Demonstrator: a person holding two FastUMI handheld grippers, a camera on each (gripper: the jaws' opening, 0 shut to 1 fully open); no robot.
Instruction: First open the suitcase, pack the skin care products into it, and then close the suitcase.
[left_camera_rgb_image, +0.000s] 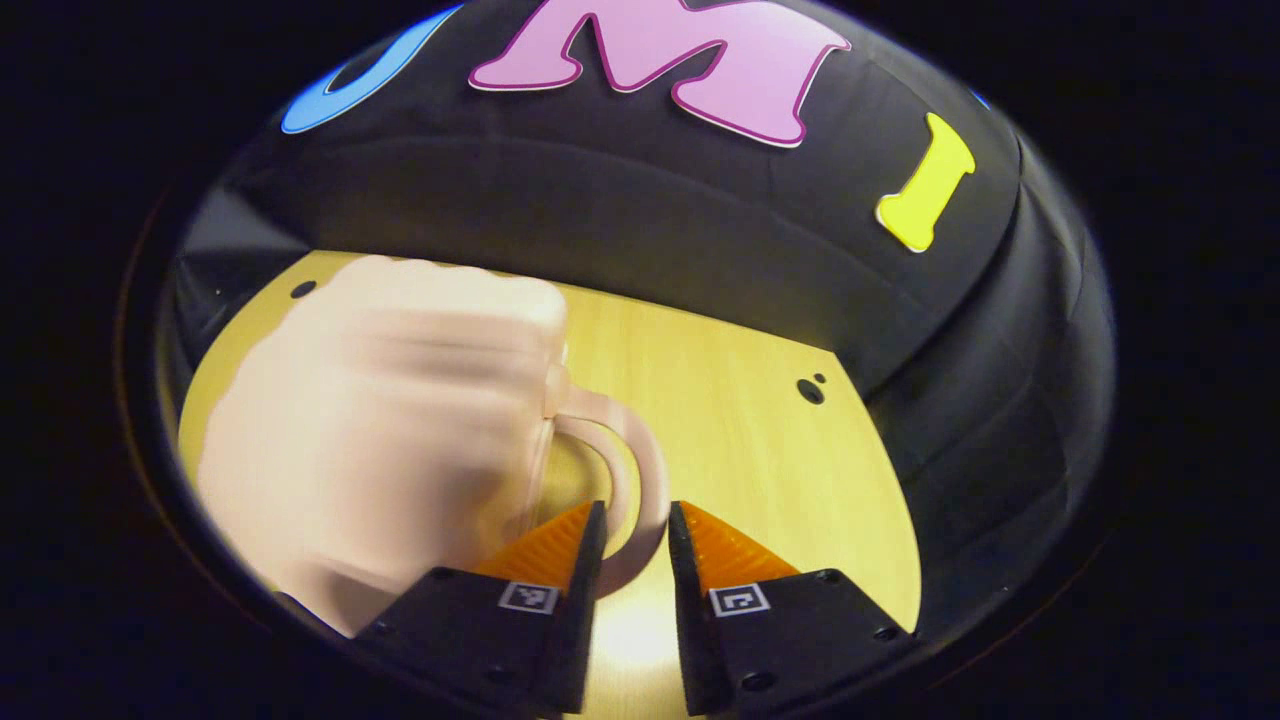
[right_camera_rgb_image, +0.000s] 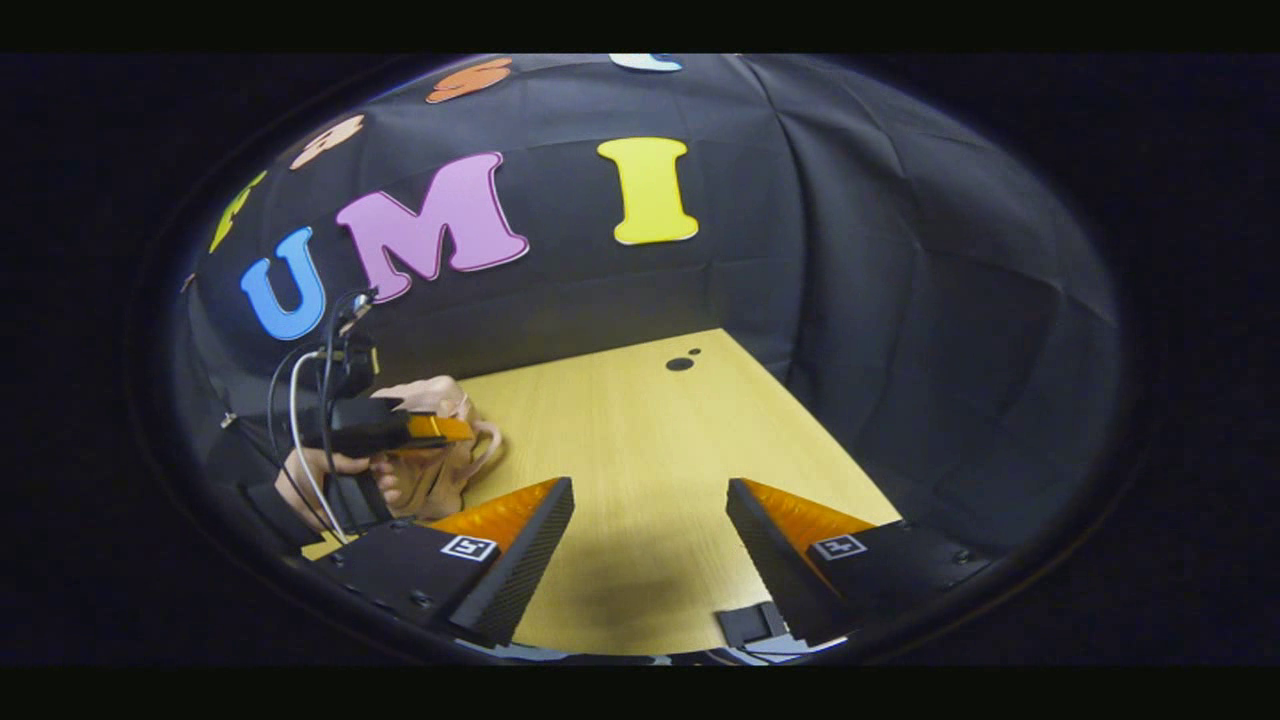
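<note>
Fingers (left_camera_rgb_image: 590, 545) of the left gripper (left_camera_rgb_image: 632, 535) closed around the pale handle (left_camera_rgb_image: 640, 470) of the pink suitcase (left_camera_rgb_image: 380, 430), pinching its lower curve. Blurred in the left gripper view, so probably in motion. Suitcase at the near left of the wooden worktop (right_camera_rgb_image: 640, 460). Fingers (right_camera_rgb_image: 530, 540) of the right gripper (right_camera_rgb_image: 650, 530) spread wide, gripping nothing, right of the suitcase. Lid apparently shut; opening, packing and closing all judged undone. Skin care products unseen.
</note>
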